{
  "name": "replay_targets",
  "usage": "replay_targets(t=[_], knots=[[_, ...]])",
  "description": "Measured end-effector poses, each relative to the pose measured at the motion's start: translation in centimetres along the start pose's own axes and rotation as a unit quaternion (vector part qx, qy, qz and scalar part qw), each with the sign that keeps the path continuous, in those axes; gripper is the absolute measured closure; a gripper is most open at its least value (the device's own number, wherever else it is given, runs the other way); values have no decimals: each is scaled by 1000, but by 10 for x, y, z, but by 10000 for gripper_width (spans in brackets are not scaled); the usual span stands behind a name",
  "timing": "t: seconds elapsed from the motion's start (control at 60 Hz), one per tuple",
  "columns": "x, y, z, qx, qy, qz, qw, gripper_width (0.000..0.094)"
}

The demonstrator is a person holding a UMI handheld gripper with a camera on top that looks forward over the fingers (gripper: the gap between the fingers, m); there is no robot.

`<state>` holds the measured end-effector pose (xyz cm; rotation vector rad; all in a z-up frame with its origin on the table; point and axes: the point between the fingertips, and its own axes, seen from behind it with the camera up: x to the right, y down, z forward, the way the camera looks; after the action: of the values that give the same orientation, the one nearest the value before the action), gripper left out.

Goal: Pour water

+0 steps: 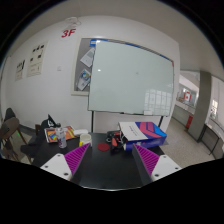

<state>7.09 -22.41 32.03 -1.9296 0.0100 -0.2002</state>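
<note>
Gripper [110, 160] jaws stand wide apart, nothing between them, purple ribbed pads [76, 158] on the inner faces, white finger tips below them. Under and between the jaws: dark grey tabletop [110, 172], bare in the near part.

Just ahead of the jaws, along the tabletop's far edge, a row of small clutter: a small purple upright item, maybe a cup or bottle [62, 143], at the far left part, well ahead of the left pad; red and dark small objects [108, 146] about mid-edge, in line with the jaw gap; too small to identify. No clear water vessel can be picked out, so its long axis and pointing direction cannot be told. Toward the far right corner, a stack of flat pink and purple boxes or folders under a white sheet [140, 130]. Dark chair [12, 125] at far left.

Beyond: large white whiteboard [132, 77] on the wall, posters [33, 65] left of it, red "3F" sign [68, 32] above.
</note>
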Motion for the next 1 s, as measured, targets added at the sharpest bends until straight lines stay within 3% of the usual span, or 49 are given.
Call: replay_targets(t=[0.183, 0.333, 0.6, 0.85, 1.0], knots=[[-11, 25, 11, -21, 4, -4, 1000, 94], [-38, 80, 33, -47, 2, -10, 999, 93], [-156, 172, 95, -100, -39, -21, 994, 93], [-301, 163, 191, -80, -99, 22, 992, 94], [-353, 143, 256, -61, -107, 22, 992, 93]])
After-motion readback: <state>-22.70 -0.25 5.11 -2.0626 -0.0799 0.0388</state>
